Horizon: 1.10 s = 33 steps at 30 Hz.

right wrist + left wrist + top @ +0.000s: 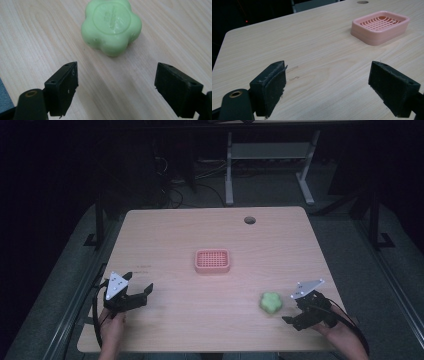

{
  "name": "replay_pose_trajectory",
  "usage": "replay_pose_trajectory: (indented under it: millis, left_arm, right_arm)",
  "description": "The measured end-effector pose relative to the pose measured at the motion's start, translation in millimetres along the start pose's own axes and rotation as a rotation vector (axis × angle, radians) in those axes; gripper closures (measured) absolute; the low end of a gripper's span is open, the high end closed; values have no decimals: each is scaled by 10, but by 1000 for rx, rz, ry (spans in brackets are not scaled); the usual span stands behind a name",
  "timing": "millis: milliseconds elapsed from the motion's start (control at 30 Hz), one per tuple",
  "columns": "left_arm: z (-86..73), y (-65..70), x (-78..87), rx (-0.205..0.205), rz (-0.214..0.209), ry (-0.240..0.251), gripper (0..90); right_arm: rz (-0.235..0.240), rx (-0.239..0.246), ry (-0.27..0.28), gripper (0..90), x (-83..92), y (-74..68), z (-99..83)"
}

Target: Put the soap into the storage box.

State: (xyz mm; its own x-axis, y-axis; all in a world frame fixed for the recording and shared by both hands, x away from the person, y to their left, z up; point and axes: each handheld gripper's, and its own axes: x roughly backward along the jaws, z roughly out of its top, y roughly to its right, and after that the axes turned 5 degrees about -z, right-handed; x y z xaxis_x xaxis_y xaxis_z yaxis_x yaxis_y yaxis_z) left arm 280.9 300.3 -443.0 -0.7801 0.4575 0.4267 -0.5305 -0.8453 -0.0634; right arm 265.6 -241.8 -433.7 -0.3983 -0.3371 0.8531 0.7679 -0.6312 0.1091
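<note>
Dim room: grey carpet, white desk legs behind the wooden table.

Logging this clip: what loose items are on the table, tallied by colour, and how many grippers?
Pink: 1, the soap dish, mid-table
Green: 1, the flower-shaped soap, lying just ahead of the right gripper
Grippers: 2, the left gripper and the right one, both with jaws open and nothing held
Total: 2 loose items, 2 grippers
</note>
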Motion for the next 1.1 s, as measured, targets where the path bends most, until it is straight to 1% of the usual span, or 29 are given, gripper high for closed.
replay_pose_trajectory:
  millis: [67,267,300,467,667,800,833,867,900,1000,1100]
  left_arm:
    - [-1,-1,3,2,0,5,142]
    - [-2,-2,6,3,0,7,142]
    - [-4,-3,6,9,2,8,142]
    - [-4,-6,7,8,2,8,142]
    - [-5,-10,7,7,1,5,142]
    - [-4,-7,5,8,1,8,142]
    - [-4,-8,5,8,1,8,142]
    - [-4,-9,7,7,2,7,142]
    - [-5,-10,7,7,2,8,142]
    - [-5,-8,7,9,2,8,142]
    - [-4,-6,7,7,0,8,142]
  right_arm:
    - [11,2,-3,196,-1,4,50]
    - [14,24,-28,188,2,17,148]
    - [18,20,-30,187,0,17,160]
    - [28,20,-41,186,-20,29,207]
    - [36,32,-60,184,-74,16,276]
    - [48,27,-69,180,-81,21,318]
    - [49,41,-65,178,-91,33,325]
    - [51,32,-69,176,-90,29,337]
    - [52,38,-69,175,-100,34,345]
    - [57,29,-83,167,-114,36,381]
    - [60,35,-83,164,-131,37,402]
